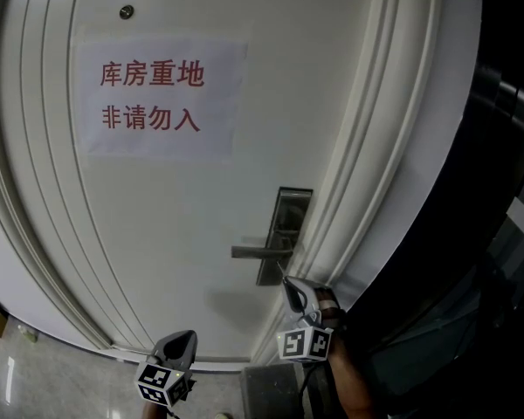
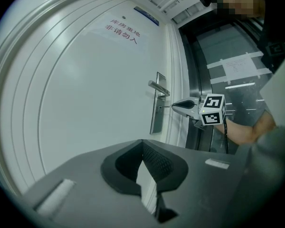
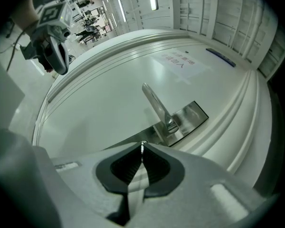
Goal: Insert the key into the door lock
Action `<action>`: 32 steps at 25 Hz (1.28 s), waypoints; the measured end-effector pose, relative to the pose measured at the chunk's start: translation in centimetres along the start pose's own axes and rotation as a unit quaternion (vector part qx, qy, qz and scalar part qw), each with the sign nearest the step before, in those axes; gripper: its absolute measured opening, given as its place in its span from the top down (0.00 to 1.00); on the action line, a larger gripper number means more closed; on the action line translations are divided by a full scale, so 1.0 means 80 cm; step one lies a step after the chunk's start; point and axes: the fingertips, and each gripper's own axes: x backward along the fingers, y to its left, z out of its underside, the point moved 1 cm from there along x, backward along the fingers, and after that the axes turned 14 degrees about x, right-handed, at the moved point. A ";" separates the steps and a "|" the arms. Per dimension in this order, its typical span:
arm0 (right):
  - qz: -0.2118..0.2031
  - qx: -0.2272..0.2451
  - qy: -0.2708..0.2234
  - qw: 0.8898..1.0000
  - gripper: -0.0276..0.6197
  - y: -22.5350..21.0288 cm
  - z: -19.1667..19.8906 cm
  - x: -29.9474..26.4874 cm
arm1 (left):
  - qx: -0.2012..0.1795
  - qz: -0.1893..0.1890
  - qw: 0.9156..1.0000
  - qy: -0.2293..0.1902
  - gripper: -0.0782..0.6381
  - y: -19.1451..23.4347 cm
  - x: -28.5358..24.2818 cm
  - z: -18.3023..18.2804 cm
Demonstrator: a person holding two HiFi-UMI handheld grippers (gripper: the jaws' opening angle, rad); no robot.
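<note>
A steel lock plate (image 1: 274, 264) with a lever handle (image 1: 255, 252) sits on the white door (image 1: 157, 225). My right gripper (image 1: 288, 284) is just below the handle, shut on a small metal key (image 3: 142, 146) whose tip sticks out between the pads. In the left gripper view the key (image 2: 166, 106) points level at the lock plate (image 2: 156, 120) below the handle (image 2: 159, 87), right at its face; I cannot tell whether it touches. My left gripper (image 1: 190, 334) hangs lower and to the left, away from the door, jaws shut with nothing seen in them (image 2: 142, 143).
A paper sign with red characters (image 1: 157, 99) is taped to the door above the lock. Ribbed white door-frame moulding (image 1: 367, 190) runs close to the right of the plate, with a dark glass panel (image 1: 480, 234) beyond it. A grey box (image 1: 271, 391) stands on the floor below.
</note>
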 end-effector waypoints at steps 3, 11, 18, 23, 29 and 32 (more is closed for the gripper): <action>-0.001 0.005 0.003 1.000 0.94 0.002 0.001 -0.004 | 0.001 0.000 1.000 0.000 0.89 0.001 -0.001 0.000; 0.001 0.012 0.014 1.000 0.94 0.004 0.007 -0.012 | 0.004 -0.003 1.000 0.002 0.89 0.007 -0.001 0.003; -0.004 0.032 0.021 0.999 0.94 0.005 0.008 -0.020 | 0.006 -0.005 1.000 0.000 0.89 0.009 0.000 0.001; -0.010 0.055 0.028 0.998 0.94 0.005 0.006 -0.021 | 0.007 -0.007 1.000 0.000 0.89 0.011 0.001 0.001; -0.017 0.094 0.038 0.995 0.94 0.007 0.005 -0.023 | 0.008 -0.005 1.000 0.001 0.89 0.010 0.000 0.002; -0.019 0.110 0.042 0.993 0.94 0.008 0.005 -0.023 | 0.009 -0.005 1.000 0.002 0.89 0.010 0.002 0.004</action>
